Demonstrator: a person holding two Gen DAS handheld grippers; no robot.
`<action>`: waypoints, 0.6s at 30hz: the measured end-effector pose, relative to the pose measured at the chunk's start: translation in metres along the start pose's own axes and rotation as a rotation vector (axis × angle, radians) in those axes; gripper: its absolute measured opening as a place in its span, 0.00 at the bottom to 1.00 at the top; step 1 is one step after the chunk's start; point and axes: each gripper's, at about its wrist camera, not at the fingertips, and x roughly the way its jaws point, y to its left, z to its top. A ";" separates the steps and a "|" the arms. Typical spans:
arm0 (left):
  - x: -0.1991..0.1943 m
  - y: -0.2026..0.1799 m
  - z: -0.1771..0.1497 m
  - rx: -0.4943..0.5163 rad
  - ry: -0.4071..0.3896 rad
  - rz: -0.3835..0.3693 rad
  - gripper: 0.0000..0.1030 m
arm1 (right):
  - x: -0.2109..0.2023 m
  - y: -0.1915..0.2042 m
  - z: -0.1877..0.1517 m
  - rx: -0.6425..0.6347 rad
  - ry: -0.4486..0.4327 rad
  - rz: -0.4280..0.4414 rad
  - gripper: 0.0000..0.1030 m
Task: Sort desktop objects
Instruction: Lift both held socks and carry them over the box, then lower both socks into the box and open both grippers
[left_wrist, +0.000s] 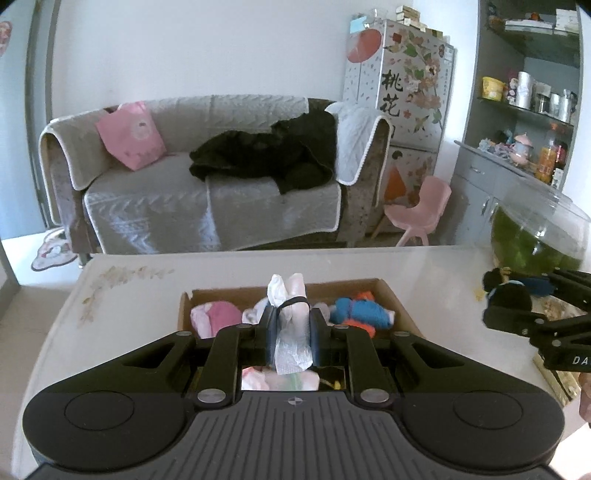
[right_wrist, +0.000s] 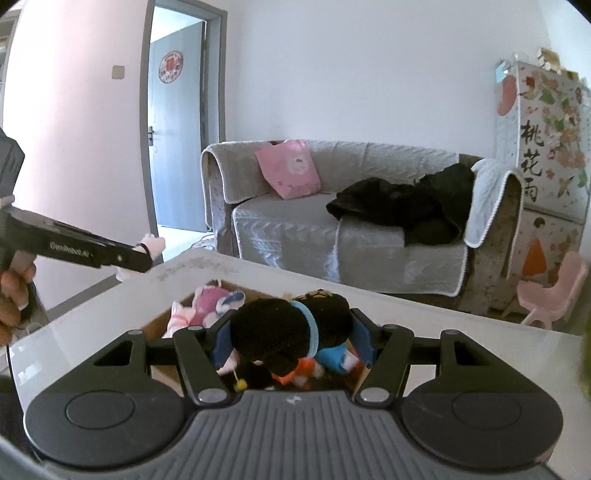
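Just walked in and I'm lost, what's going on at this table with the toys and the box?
A person is sorting toys at a white table, holding a gripping tool in each hand. The left tool is shut on a small bundle wrapped in clear plastic. The right tool is clamped on a black plush toy with a light blue collar. Both are held above an open cardboard box that already contains a pink plush and a blue and orange doll.

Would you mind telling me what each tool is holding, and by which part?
The left tool pinches a white plastic-wrapped bundle around its middle, below its black band. The right tool clamps a black plush toy across its body.
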 end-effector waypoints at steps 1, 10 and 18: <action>0.006 0.000 0.004 0.001 0.006 -0.001 0.22 | 0.007 0.001 0.002 -0.003 0.003 0.004 0.58; 0.060 0.007 0.011 0.019 0.073 0.004 0.22 | 0.071 0.007 0.000 -0.014 0.087 0.031 0.58; 0.089 0.020 0.004 0.009 0.118 0.009 0.22 | 0.090 0.010 -0.003 -0.020 0.136 0.043 0.58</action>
